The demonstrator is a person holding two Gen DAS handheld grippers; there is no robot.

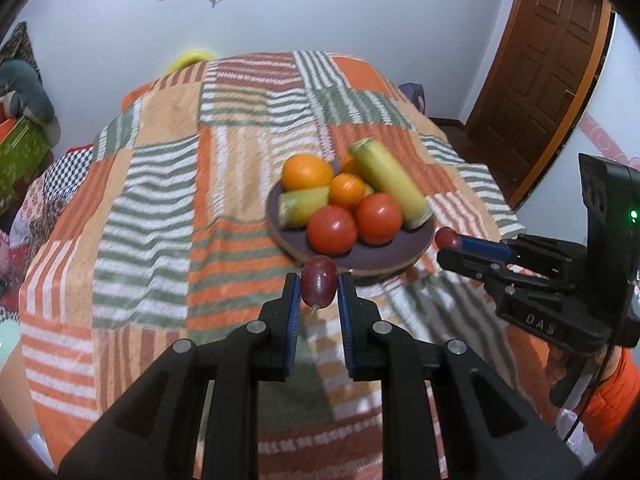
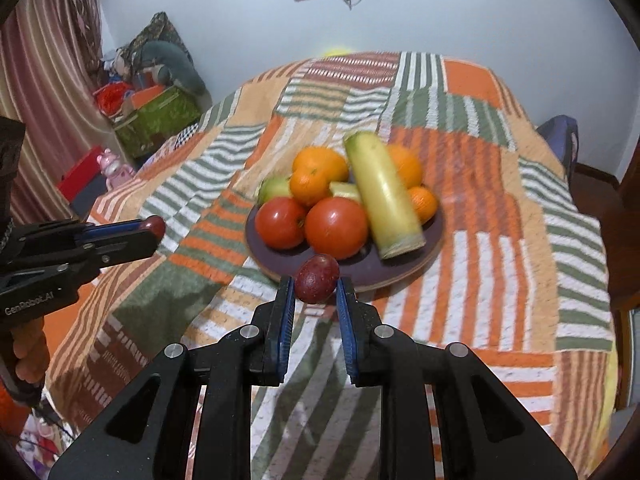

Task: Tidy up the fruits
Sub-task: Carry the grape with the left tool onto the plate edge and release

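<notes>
A dark round plate [image 1: 372,260] [image 2: 400,272] on the patchwork blanket holds two red tomatoes [image 1: 332,229] [image 2: 337,227], oranges [image 1: 307,171] [image 2: 320,166] and yellow-green cane pieces [image 1: 390,182] [image 2: 384,196]. My left gripper [image 1: 318,288] is shut on a red grape [image 1: 319,285], held just before the plate's near rim. It also shows in the right wrist view [image 2: 154,227], left of the plate. My right gripper [image 2: 316,286] is shut on another red grape [image 2: 317,279] near the plate's front rim. It shows in the left wrist view [image 1: 448,239] at the plate's right edge.
The striped orange, green and white blanket [image 1: 160,208] [image 2: 500,240] covers the surface all around the plate. A brown door [image 1: 552,64] stands at the right. Boxes and clutter [image 2: 156,116] sit by the wall at the left.
</notes>
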